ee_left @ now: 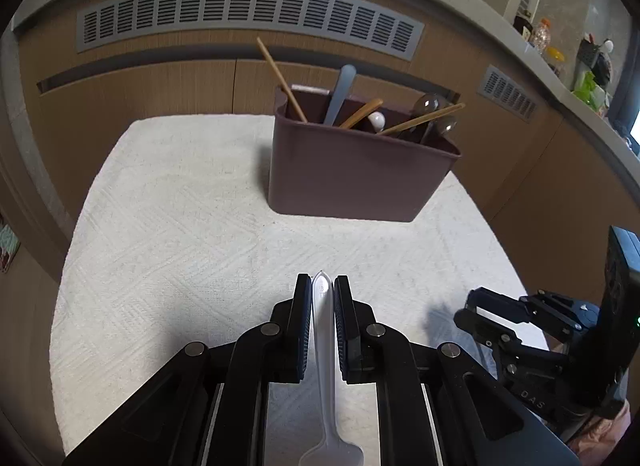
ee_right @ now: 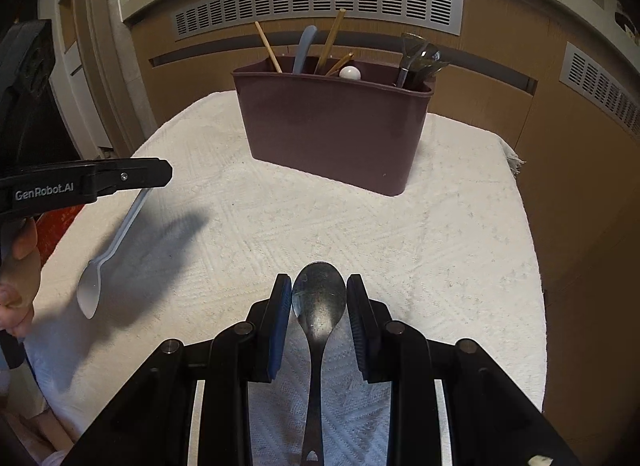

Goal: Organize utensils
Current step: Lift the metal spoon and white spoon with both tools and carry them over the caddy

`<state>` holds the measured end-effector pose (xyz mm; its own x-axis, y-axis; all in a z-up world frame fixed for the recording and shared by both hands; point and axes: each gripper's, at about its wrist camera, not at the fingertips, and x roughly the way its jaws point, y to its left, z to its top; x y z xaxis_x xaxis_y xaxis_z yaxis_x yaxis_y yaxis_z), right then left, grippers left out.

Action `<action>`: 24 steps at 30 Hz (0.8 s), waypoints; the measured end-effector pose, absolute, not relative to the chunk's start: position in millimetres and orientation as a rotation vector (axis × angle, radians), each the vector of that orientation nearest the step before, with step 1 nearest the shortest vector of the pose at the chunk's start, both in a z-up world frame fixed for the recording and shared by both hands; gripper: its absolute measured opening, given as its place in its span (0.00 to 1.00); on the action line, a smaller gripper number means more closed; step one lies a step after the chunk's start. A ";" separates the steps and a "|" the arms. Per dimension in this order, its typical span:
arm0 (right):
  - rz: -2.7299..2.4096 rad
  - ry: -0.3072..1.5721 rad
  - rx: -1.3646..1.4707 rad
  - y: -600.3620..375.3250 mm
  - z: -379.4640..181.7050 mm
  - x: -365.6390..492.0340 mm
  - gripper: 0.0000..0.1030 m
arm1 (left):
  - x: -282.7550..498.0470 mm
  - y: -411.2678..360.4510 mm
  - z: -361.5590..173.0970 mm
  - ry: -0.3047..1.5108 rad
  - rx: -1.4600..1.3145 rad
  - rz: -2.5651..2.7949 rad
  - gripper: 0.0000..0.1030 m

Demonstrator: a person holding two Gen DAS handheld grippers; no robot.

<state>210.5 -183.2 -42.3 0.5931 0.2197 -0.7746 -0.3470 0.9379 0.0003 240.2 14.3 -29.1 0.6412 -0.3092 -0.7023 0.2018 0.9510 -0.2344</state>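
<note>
Left gripper (ee_left: 322, 320) is pinching the white plastic spoon (ee_left: 323, 350) by its handle, bowl trailing. Right gripper (ee_right: 319, 318) is flanking the metal spoon (ee_right: 318, 306), pads w/ gaps, grip uncertain. Both approx. facing the maroon caddy (ee_right: 332, 125) on the towel (ee_right: 460, 246); tilt handles down before releasing.

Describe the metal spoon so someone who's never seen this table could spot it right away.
Start at the maroon utensil caddy standing on the white towel. Come toward the near edge: the metal spoon lies between the jaws of the right gripper. Unlike the white plastic spoon to its left, it is shiny steel.
</note>
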 end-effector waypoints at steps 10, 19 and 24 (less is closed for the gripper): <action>0.332 0.828 -0.095 -187.5 -15.1 203.5 0.25 | 223.4 13.8 -8.7 0.762 -0.153 -0.314 0.11; 0.344 0.672 0.008 -202.8 45.0 201.8 0.25 | 219.9 14.8 45.0 0.587 -0.202 -0.355 0.11; 0.353 0.530 0.006 -202.4 105.7 213.9 0.25 | 232.1 15.0 104.9 0.403 -0.213 -0.368 0.11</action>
